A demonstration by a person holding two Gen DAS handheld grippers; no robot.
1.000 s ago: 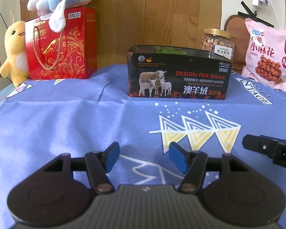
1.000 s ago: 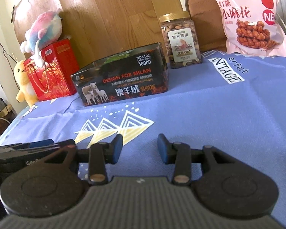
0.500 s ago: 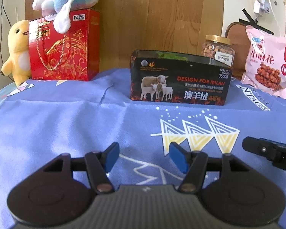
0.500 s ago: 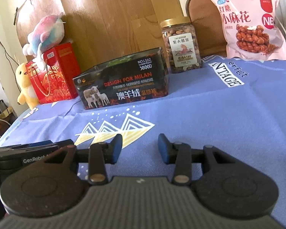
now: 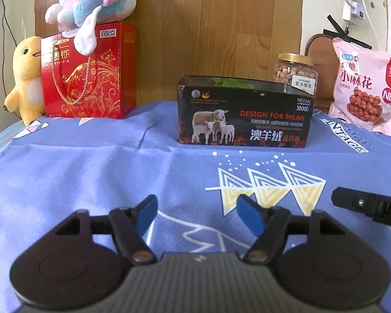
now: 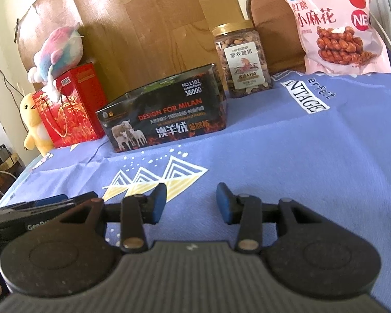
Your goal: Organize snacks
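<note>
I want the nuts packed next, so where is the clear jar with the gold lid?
In both views the clear gold-lidded nut jar stands at the table's back, just behind the black sheep-print box's right end, left of the pink snack bag.

A: Where do both wrist views look from?
B: Low over the near blue cloth (image 5: 91, 172), facing far; the right view angles leftward.
A: Shared?
B: The black box (image 5: 243, 114) (image 6: 164, 120).

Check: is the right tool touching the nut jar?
Apart. In the right wrist view the right tool sits open over the blue cloth, with a wide stretch of cloth between it and the nut jar.
</note>
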